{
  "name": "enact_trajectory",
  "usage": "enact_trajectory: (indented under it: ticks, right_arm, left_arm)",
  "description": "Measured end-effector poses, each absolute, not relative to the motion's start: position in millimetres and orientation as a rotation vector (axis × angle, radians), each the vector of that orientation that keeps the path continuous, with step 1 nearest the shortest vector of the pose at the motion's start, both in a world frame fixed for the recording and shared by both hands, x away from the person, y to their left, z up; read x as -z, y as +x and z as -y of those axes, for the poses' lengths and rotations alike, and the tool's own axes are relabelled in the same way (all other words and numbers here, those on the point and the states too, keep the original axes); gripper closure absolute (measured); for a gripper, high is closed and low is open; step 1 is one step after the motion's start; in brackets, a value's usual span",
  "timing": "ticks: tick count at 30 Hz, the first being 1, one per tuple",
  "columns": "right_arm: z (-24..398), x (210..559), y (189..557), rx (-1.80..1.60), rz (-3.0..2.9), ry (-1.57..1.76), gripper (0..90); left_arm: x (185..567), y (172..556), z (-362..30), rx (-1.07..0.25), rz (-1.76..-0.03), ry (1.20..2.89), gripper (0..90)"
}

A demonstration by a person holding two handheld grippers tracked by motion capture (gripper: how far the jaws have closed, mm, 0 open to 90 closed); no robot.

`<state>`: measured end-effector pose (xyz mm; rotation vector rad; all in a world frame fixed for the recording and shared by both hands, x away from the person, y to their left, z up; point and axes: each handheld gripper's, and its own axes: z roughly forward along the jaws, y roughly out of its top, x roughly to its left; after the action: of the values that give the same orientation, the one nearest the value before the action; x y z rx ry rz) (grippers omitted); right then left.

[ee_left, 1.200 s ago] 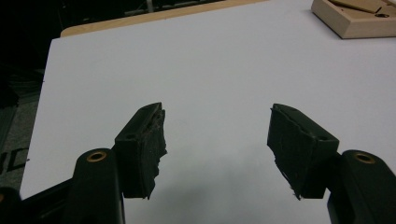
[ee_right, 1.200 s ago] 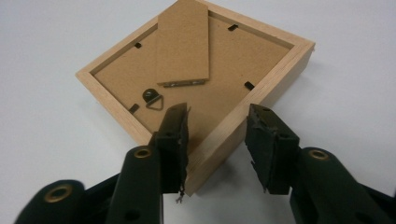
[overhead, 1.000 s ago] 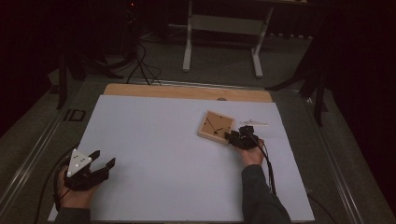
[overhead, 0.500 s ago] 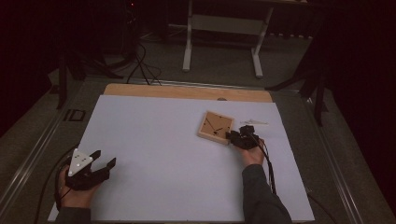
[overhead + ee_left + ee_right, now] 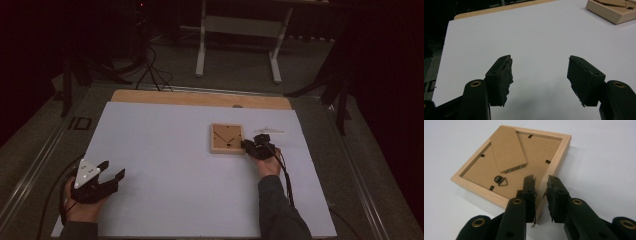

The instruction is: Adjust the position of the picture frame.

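A small wooden picture frame (image 5: 227, 138) lies back-side up on the white sheet, its cardboard stand and hanger showing (image 5: 541, 150). My right gripper (image 5: 247, 145) is at the frame's right edge. Its jaws have just been closing, and in the right gripper view (image 5: 541, 187) they straddle the frame's wooden rim, one pad inside and one outside, both against the wood. My left gripper (image 5: 112, 170) rests near the sheet's front left corner. It is open (image 5: 540, 72) with only bare white sheet between its jaws. The frame's corner (image 5: 614, 12) lies far off at the upper right.
The white sheet (image 5: 165, 150) covers a wooden tabletop whose bare strip (image 5: 200, 98) runs along the far edge. A thin pale strip (image 5: 269, 131) lies just beyond the right gripper. A white stand (image 5: 240, 25) and cables are on the floor behind the table.
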<state>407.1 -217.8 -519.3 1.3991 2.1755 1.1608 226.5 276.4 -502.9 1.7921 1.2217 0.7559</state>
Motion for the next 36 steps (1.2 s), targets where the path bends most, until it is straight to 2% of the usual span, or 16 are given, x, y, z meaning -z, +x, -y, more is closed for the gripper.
enact_trajectory:
  ticks: [36]
  right_arm:
    - [176.4,518.2,393.3,-1.154,-2.311,1.188,79.5]
  left_arm:
    - [502.6,226.8,-276.2,-0.757,-1.217,1.791,36.4]
